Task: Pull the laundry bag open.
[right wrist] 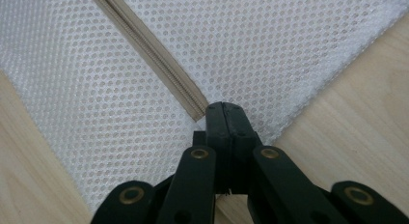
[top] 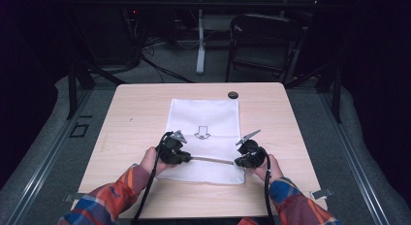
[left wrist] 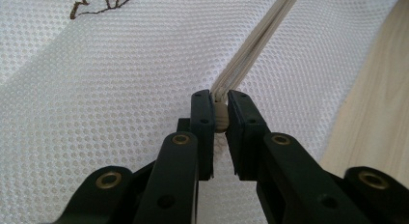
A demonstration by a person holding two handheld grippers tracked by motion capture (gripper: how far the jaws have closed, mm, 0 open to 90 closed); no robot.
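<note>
With my left gripper [left wrist: 219, 119] clenched on the zipper pull [left wrist: 220, 117] and my right gripper [right wrist: 224, 119] pinching the mesh bag [top: 203, 119] at the zipper's end, I should pull slowly along the zipper [top: 212, 160], keeping the bag flat on the table [top: 126, 113].

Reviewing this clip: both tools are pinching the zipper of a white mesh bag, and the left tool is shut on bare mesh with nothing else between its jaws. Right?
Not quite. The left gripper view shows the left tool shut on the beige zipper pull, not bare mesh. The rest holds: the right tool pinches the zipper's end on the white mesh bag.
</note>
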